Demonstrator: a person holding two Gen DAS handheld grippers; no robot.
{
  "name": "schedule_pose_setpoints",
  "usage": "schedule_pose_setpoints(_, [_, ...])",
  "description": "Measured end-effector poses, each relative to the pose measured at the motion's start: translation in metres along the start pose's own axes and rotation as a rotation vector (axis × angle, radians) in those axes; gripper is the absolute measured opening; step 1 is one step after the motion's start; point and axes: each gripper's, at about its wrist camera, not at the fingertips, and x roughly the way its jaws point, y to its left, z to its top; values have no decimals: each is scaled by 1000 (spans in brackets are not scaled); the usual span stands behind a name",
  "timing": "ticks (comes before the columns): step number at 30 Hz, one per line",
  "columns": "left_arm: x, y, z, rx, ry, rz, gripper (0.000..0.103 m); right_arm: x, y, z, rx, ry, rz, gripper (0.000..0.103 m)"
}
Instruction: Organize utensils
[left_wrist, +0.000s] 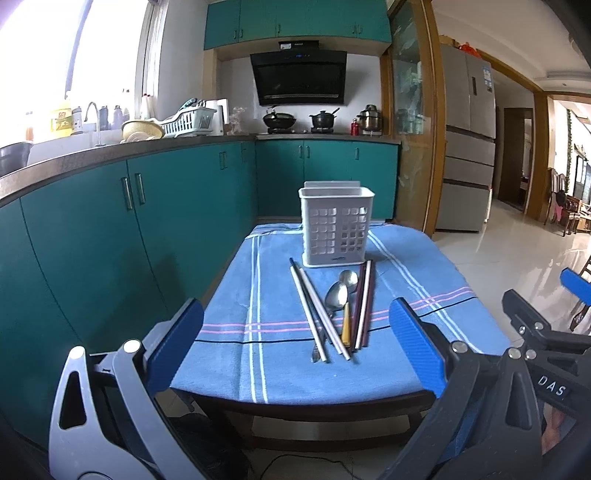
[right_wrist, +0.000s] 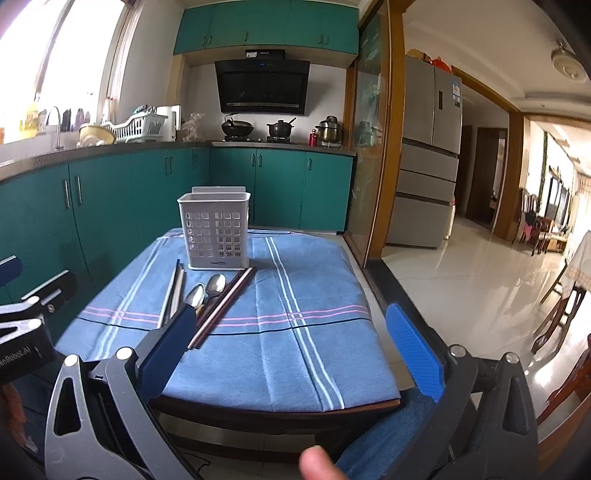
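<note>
- While both tongs hover short of the worktop, neither touches or holds anything.
- Left tongs stand wide open, their blue pads spread well apart and framing the pile of utensils from the near edge.
- Right tongs are likewise spread wide and empty, over the bare right part of the blue striped cloth.
- A white slotted holder stands upright near the far edge of the cloth.
- Just in front of it lie two metal spoons, bowls toward the holder, between pale chopsticks on the left and dark chopsticks on the right.
- A fingertip shows at the bottom of the right wrist view.
</note>
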Motion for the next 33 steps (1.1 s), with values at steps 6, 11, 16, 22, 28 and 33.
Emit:
schedule_pose_setpoints(6, [40,19,-6,-20,105,33,76,51,-4,-12,-52,119,-35,98])
schedule_pose_setpoints(11, [95,35,-7,-35,219,14,52,108,-12,-22,-12,260,2,64])
schedule_pose_setpoints(16, [164,39,-1,-28,291,-6,50,163,8,-12,-41,317,105,63])
schedule_pose_setpoints(22, [245,37,6,-17,391,-38,49,224,42,10,-95,325,145,58])
schedule_pose_setpoints(28, [301,26,7,15,452,-55,49,282,63,25,-83,402,218,56])
schedule_pose_setpoints(33, [322,23,1,-2,486,-80,48,314,80,20,-122,474,197,55])
